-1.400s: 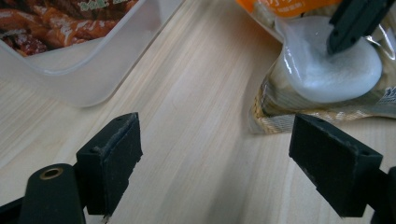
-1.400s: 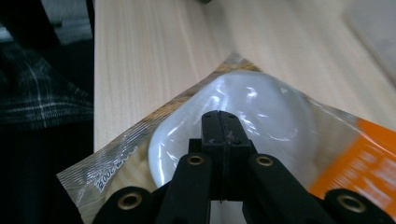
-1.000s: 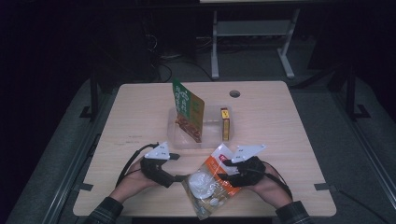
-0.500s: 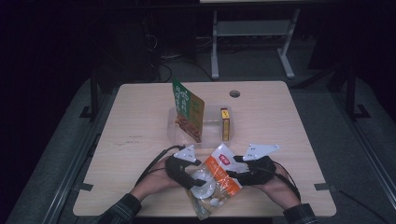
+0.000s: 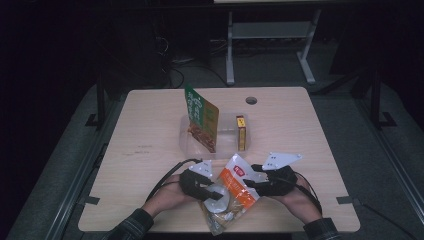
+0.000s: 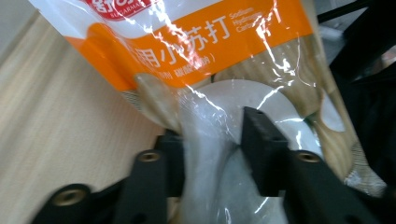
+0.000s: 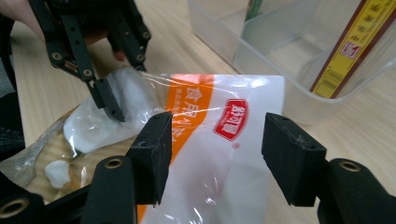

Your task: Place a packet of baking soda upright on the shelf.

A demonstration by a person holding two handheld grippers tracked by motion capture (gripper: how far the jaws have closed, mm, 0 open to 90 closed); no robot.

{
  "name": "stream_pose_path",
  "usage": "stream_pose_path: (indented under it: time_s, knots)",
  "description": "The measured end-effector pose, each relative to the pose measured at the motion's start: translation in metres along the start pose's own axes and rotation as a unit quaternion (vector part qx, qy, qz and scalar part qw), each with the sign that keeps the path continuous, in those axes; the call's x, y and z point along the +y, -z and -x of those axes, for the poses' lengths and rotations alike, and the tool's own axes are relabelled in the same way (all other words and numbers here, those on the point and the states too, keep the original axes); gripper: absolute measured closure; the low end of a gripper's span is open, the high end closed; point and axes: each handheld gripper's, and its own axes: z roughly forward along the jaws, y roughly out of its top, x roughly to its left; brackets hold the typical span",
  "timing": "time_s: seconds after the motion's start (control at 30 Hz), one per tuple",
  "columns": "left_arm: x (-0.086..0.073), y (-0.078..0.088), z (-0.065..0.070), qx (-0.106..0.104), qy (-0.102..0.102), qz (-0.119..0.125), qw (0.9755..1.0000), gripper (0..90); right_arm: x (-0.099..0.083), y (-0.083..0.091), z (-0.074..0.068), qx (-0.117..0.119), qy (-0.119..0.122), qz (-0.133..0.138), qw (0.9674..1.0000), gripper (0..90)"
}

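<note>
An orange and white bag of white powder (image 5: 234,191) lies tilted near the table's front edge, between my two grippers. My left gripper (image 5: 212,189) is at its lower, clear part. In the left gripper view its jaws have just been closing, and its pads (image 6: 261,149) now pinch the powder-filled plastic (image 6: 210,140). My right gripper (image 5: 254,179) holds the bag's upper, printed end. In the right gripper view the bag (image 7: 219,135) runs between the two pads (image 7: 152,154), with the left gripper (image 7: 123,81) beyond, on the white lump.
A clear plastic container (image 5: 227,136) stands mid-table with a green and brown packet (image 5: 202,122) upright in it and a yellow box (image 5: 241,132) at its right side. In the right gripper view the container (image 7: 261,51) and the box (image 7: 355,46) are close ahead. A cable hole (image 5: 251,100) lies beyond.
My left gripper has moved right, up to the bag, and its jaws have closed on the bag's lower part. The right gripper has kept its place on the upper end.
</note>
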Motion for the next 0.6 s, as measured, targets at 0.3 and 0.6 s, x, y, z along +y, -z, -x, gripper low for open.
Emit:
stream_pose_path:
  time_s: [0.3, 0.6]
  knots:
    - [0.001, 0.008, 0.003, -0.008, -0.002, 0.012, 0.9999, 88.2, 0.000, 0.004, 0.003, -0.005, -0.011, 0.015, 0.9998, 41.8]
    - [0.002, 0.032, 0.002, 0.013, 0.008, 0.048, 0.9987, 89.6, 0.000, 0.011, 0.006, -0.008, -0.025, 0.047, 0.9985, 38.1]
